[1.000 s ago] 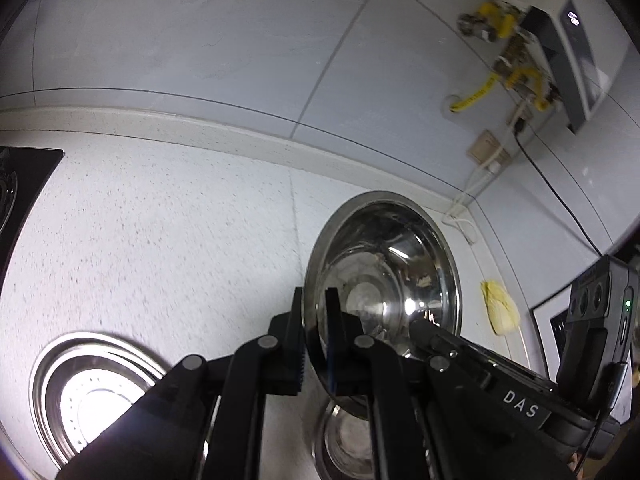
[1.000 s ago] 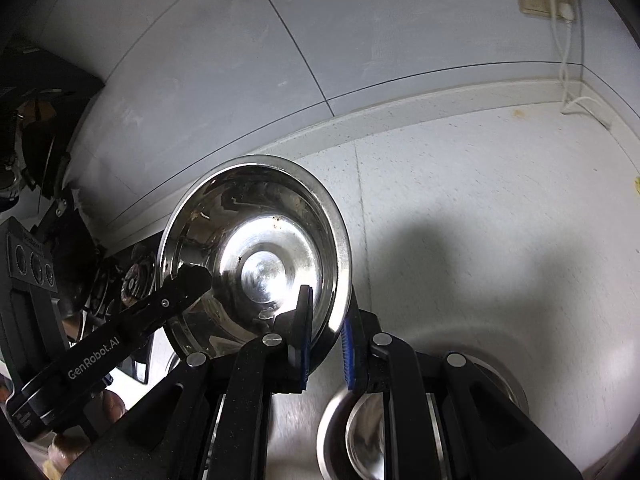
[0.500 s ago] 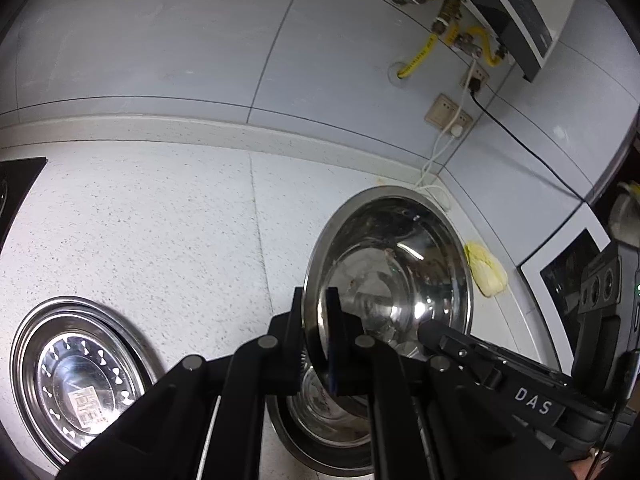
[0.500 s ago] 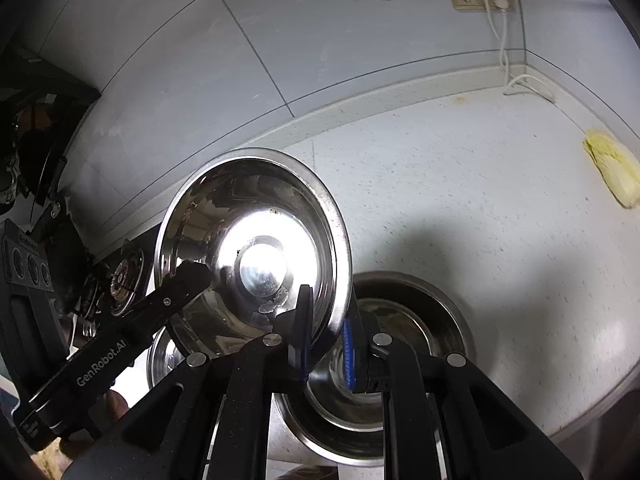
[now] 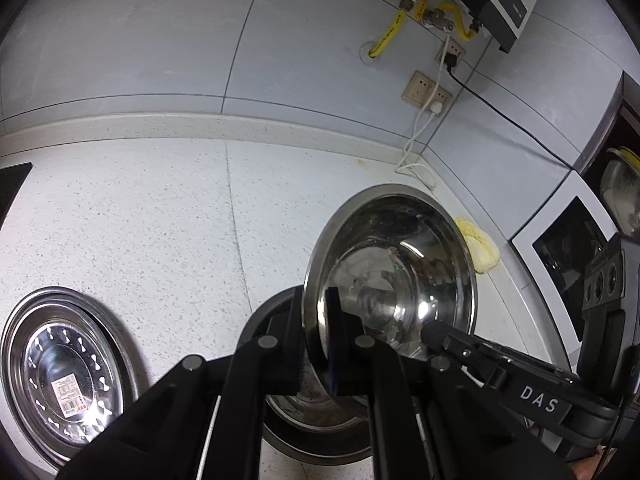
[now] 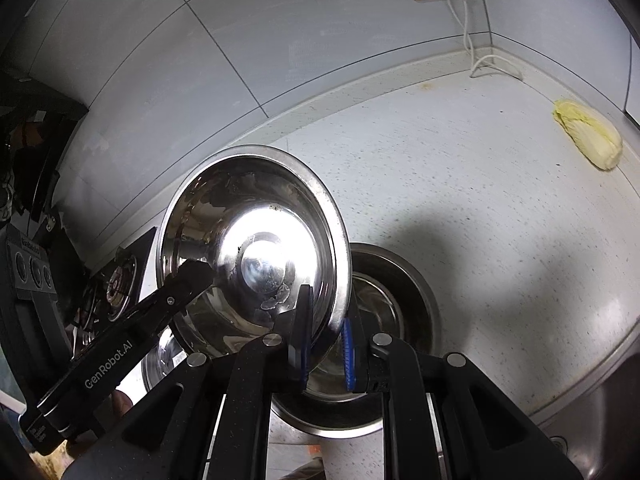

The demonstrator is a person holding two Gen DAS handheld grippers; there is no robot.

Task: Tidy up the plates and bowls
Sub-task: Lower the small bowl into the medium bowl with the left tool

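A shiny steel bowl (image 5: 394,272) is held tilted on edge above the counter by both grippers. My left gripper (image 5: 314,344) is shut on its rim on one side. My right gripper (image 6: 324,344) is shut on the rim of the same bowl (image 6: 248,248) on the other side. Below it a larger steel bowl (image 5: 316,420) sits on the counter; it also shows in the right wrist view (image 6: 400,304). A perforated steel plate (image 5: 64,376) with a label lies on the counter at the left.
A speckled white counter (image 5: 140,216) meets a grey tiled wall. A yellow cloth (image 6: 588,140) lies near the back right corner. Sockets and a white cable (image 6: 464,20) are on the wall. A gas stove (image 6: 116,284) is at the left, a sink edge (image 6: 592,432) at the right.
Both grippers have carried the tilted bowl back and up over the larger bowl, which has come more fully into view beneath it. The grip has not changed.
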